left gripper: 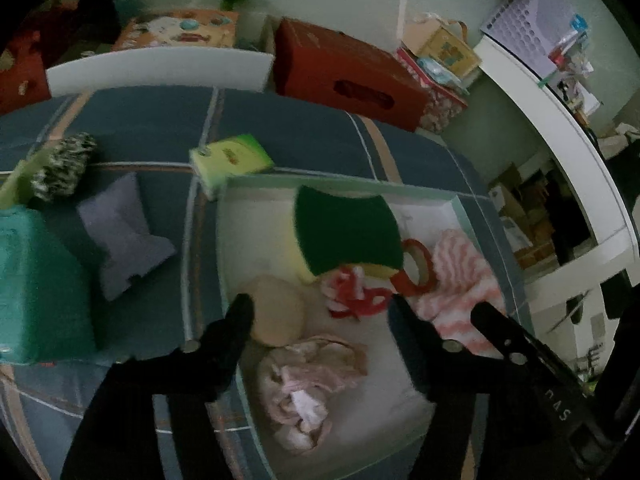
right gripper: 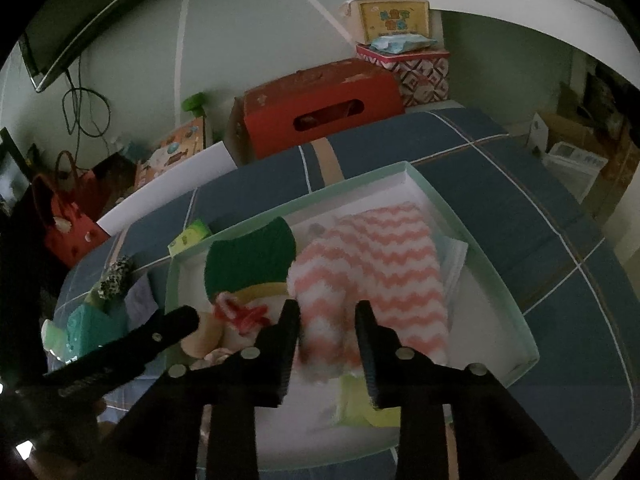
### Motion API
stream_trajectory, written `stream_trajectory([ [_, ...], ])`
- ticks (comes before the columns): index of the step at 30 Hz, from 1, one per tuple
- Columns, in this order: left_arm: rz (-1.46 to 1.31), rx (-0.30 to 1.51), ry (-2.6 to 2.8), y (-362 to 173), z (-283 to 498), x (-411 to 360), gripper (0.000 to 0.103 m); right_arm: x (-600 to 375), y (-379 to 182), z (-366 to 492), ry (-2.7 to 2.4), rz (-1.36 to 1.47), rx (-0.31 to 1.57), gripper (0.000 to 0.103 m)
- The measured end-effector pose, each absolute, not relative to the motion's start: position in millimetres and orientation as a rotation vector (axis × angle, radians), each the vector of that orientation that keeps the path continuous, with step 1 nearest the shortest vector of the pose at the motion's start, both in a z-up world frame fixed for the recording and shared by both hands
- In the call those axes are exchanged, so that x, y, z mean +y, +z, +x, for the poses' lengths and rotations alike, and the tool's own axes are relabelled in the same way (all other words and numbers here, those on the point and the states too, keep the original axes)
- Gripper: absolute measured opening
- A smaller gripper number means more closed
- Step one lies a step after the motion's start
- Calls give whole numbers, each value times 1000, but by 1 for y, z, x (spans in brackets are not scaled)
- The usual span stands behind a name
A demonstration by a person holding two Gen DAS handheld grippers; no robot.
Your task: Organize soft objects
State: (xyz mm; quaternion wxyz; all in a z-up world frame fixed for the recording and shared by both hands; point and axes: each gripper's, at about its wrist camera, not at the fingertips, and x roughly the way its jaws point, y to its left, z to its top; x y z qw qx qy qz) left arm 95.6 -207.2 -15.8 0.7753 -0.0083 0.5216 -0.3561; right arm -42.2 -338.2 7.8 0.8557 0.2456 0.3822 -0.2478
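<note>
The only lettering that shows is a few pale characters on the side of a black gripper arm at the lower right of the left wrist view, too blurred to read with confidence; the print on the small yellow-green packet (left gripper: 231, 159) and on the yellow case with a handle (right gripper: 393, 16) is not legible either. A blue bedspread (left gripper: 304, 136) with thin white and tan stripes carries a shallow pale-green tray (right gripper: 486, 248) with a white floor. Inside it, against the far edge, a green-topped yellow sponge (left gripper: 346, 236) lies tilted; just beside it is a roll of red tape (left gripper: 418, 266), a red-and-white knotted bundle (left gripper: 352, 292), a round tan puff (left gripper: 276, 310) and, toward the near edge, a crumpled pinkish cloth (left gripper: 308, 380). A pink-and-white zigzag fleece cloth (right gripper: 376, 272) fills the tray's right side. The left gripper (left gripper: 320, 312) hangs over the tray with its jaws wide apart and nothing between them; the right gripper (right gripper: 328, 316) stands partly open, the fleece cloth's near end lying between its fingers (whether the pads touch it I cannot tell). Off the tray's left edge lie a grey cloth (left gripper: 124, 236), a black-and-white speckled scrubber (left gripper: 64, 168) and a teal pack (left gripper: 36, 284). Beyond the bedspread's far edge stand a red cardboard box (right gripper: 320, 108) and a pale green wall (right gripper: 248, 32).
</note>
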Motion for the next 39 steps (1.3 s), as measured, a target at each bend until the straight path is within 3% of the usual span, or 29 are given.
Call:
stream_trajectory([
  [2, -12, 1109, -743, -10, 97, -201, 79, -335, 10, -41, -519, 505, 800, 54],
  [11, 90, 1034, -625, 6, 97, -182, 85, -321, 13, -30, -500, 446, 825, 66],
  [13, 96, 1028, -605, 7, 99, -179, 94, -319, 12, -28, -493, 437, 828, 68],
  [18, 94, 1007, -571, 12, 100, -170, 95, -313, 11, -23, -481, 407, 842, 78],
  [21, 107, 985, -564, 16, 98, -168, 95, -310, 12, -22, -480, 394, 834, 90],
  [23, 127, 963, -554, 19, 96, -167, 95, -309, 13, -21, -488, 383, 823, 103],
  [26, 145, 945, -541, 21, 95, -166, 100, -307, 15, -20, -497, 375, 811, 103],
  [39, 79, 901, -506, 40, 107, -136, 101, -292, 20, -12, -520, 342, 760, 103],
])
